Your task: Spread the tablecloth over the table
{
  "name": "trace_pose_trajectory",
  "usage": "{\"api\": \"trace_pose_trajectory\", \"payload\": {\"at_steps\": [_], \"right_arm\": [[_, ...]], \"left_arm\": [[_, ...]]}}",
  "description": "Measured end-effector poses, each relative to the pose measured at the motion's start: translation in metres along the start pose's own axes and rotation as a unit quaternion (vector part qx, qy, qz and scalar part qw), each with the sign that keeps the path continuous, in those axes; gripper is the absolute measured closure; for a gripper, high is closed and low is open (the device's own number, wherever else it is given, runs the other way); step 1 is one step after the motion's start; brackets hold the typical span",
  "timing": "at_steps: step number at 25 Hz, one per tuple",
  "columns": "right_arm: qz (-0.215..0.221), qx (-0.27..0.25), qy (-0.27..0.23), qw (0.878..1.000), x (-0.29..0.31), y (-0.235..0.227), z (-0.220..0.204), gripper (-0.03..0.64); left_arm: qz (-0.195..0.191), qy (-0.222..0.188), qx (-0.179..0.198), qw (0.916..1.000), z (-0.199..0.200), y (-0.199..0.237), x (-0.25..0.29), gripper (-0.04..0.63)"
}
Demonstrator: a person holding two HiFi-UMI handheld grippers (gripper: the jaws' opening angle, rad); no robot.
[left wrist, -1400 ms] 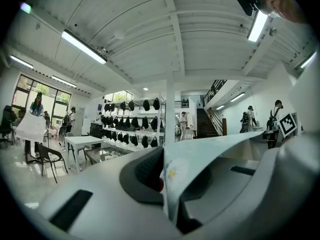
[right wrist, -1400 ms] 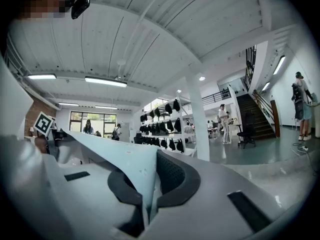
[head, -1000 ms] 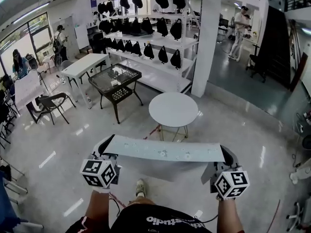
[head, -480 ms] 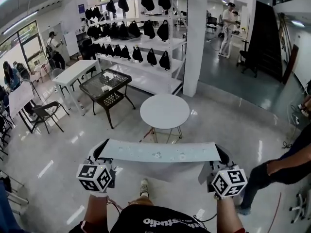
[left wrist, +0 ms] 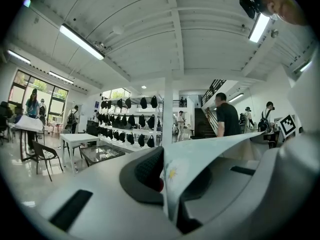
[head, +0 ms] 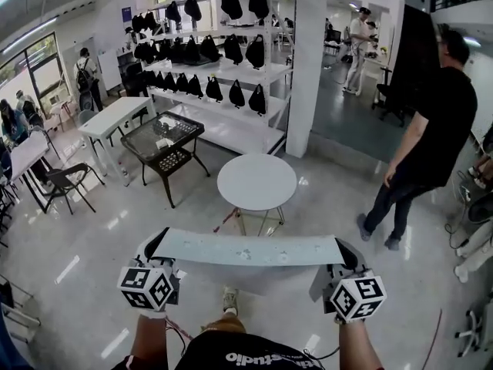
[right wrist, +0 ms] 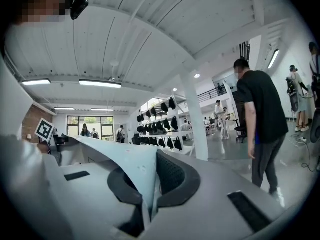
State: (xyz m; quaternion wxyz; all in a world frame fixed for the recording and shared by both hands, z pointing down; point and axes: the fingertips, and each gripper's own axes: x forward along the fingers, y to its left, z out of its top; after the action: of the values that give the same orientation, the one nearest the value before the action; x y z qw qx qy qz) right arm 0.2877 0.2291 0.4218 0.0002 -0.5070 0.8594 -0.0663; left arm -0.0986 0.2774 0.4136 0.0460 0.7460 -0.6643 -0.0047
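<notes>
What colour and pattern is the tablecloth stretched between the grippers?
The tablecloth is pale blue with small white flowers, clearest in the left gripper view.

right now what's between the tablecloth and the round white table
In the head view, just shiny floor with a reddish line between tablecloth and round white table.

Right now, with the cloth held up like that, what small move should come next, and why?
Probably a step forward, to carry the cloth over the round table. The left tool and the right tool each pinch a corner, the cloth is stretched between them, and the round table stands bare just ahead, not yet under it.
</notes>
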Motion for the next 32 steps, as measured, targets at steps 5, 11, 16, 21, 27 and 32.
{"api": "trace_pose_trajectory", "payload": {"at_steps": [5, 11, 16, 21, 27, 32], "right_arm": [[-0.005, 0.001, -0.006, 1.000, 0.011, -0.009, 0.002, 0.591], [-0.009, -0.002, -0.010, 1.000, 0.024, -0.010, 0.006, 0.591], [-0.017, 0.005, -0.002, 1.000, 0.049, -0.019, 0.011, 0.589], [-0.020, 0.006, 0.001, 1.000, 0.076, -0.026, 0.017, 0.591], [-0.025, 0.002, 0.000, 1.000, 0.127, -0.037, 0.023, 0.591], [-0.028, 0.002, 0.003, 1.000, 0.173, -0.048, 0.036, 0.591]], "left_arm": [[-0.006, -0.002, -0.002, 1.0000, 0.000, 0.000, 0.019, 0.575], [-0.010, -0.007, -0.006, 0.9999, 0.002, 0.007, 0.034, 0.575], [-0.017, -0.008, -0.011, 0.9998, 0.009, 0.015, 0.066, 0.575], [-0.022, -0.010, -0.015, 0.9996, 0.013, 0.025, 0.096, 0.575], [-0.022, -0.007, -0.024, 0.9994, 0.013, 0.047, 0.146, 0.575], [-0.030, 0.000, -0.020, 0.9993, 0.021, 0.065, 0.194, 0.575]]}}
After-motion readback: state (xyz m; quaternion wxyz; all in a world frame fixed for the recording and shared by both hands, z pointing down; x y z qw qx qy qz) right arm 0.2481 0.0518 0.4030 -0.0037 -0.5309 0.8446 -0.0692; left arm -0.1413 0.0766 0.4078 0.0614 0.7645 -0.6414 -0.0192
